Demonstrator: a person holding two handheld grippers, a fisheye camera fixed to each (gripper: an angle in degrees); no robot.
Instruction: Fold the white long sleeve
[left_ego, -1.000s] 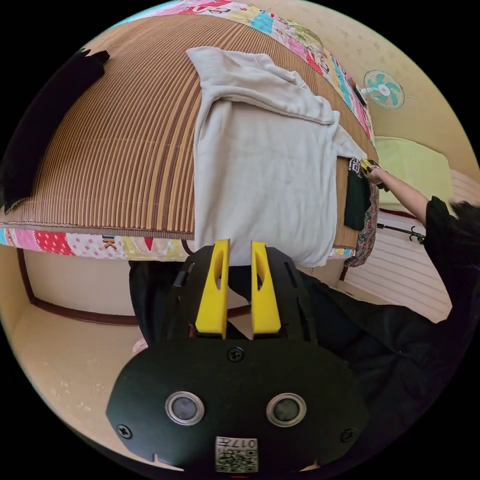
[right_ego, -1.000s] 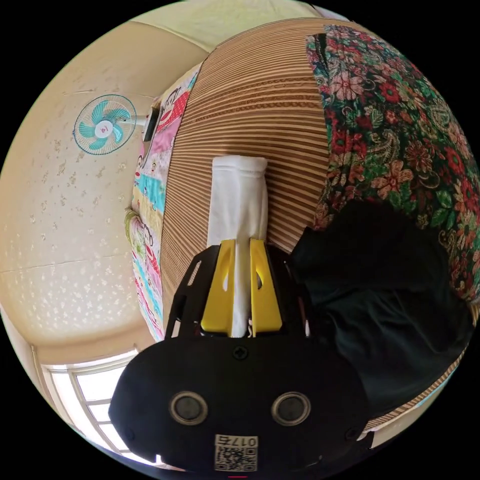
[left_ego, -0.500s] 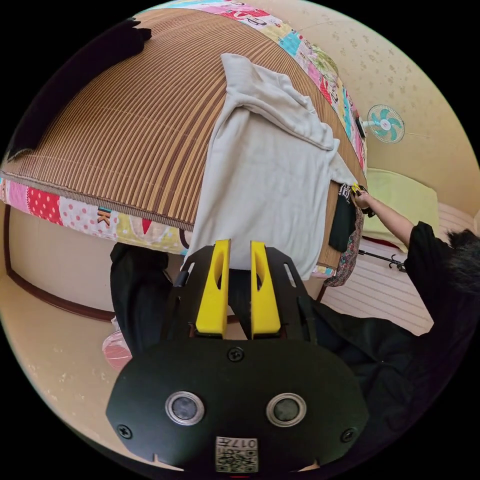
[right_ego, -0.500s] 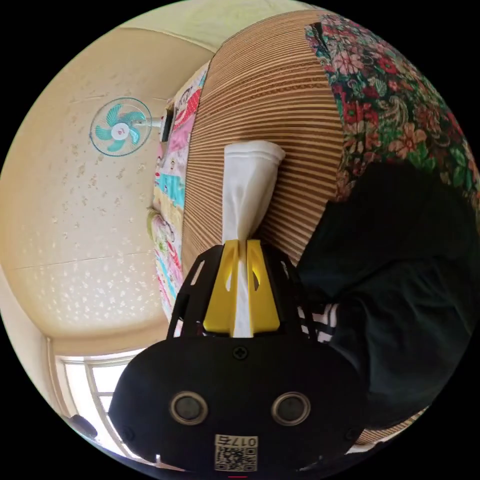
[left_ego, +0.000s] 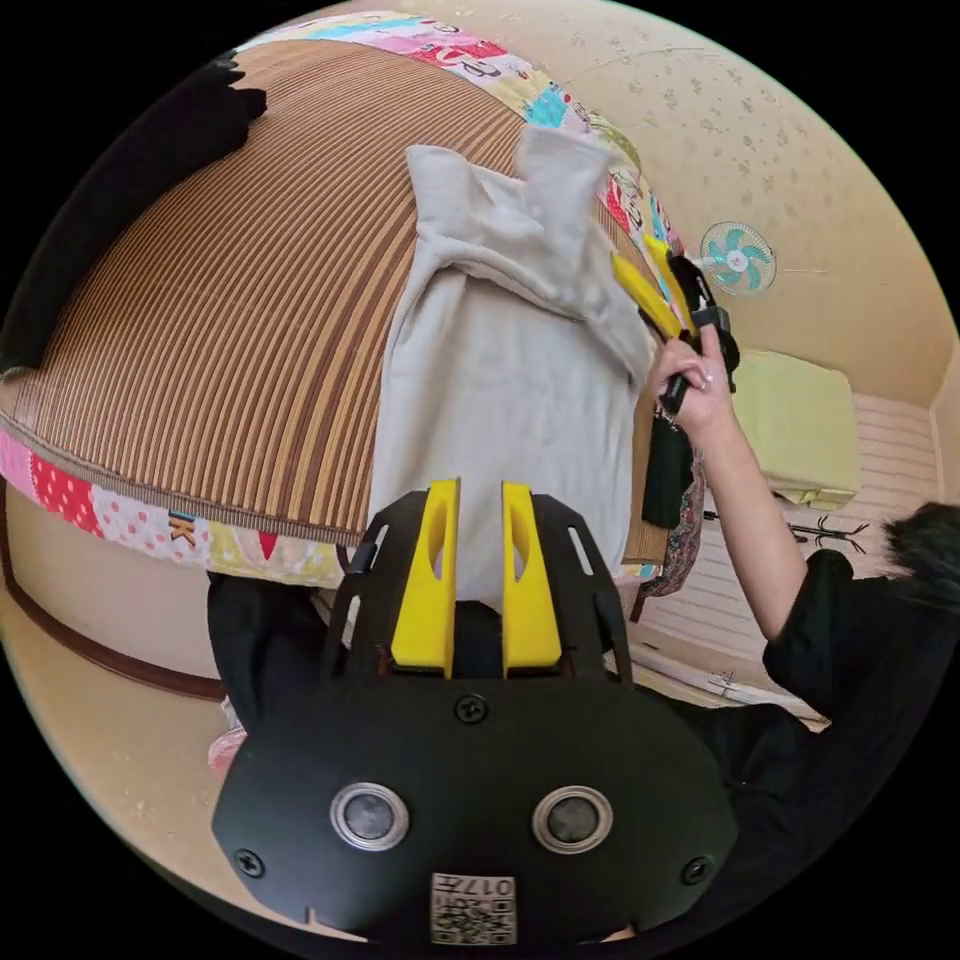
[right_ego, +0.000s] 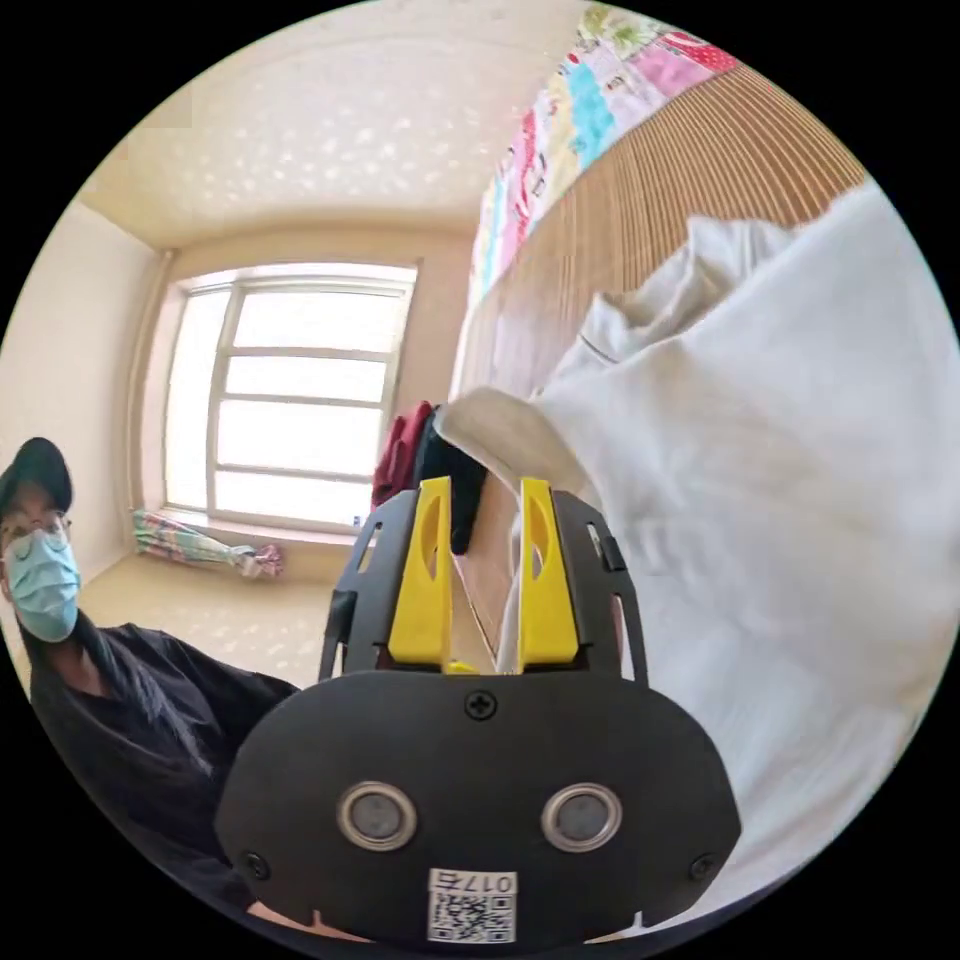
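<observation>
1. Left gripper view: the white long-sleeve cotton shirt (left_ego: 500, 380) is spread on the brown striped bamboo mat (left_ego: 230, 300), its hem hanging over the mat's near edge. The left gripper (left_ego: 476, 560) is held off the cloth above that hem, jaws slightly parted, nothing between them.
2. Same view: the right gripper (left_ego: 650, 290) is seen at the shirt's far side, gripped by a hand (left_ego: 695, 385), with the sleeve lifted beside it.
3. Right gripper view: the right gripper (right_ego: 484, 575) jaws are parted; sleeve cloth is seen lying against one jaw only. Whether it is pinched cannot be told.
4. Judgement: the sleeve should be carried across the body and laid flat and straight; the hem could be pinned by the left gripper to stop sliding.
5. Writing: a small printed code sticker (right_ego: 472, 905) is seen on the gripper body; it is not read. A turquoise wall fan (left_ego: 738, 258) is seen; no brand is legible.
</observation>
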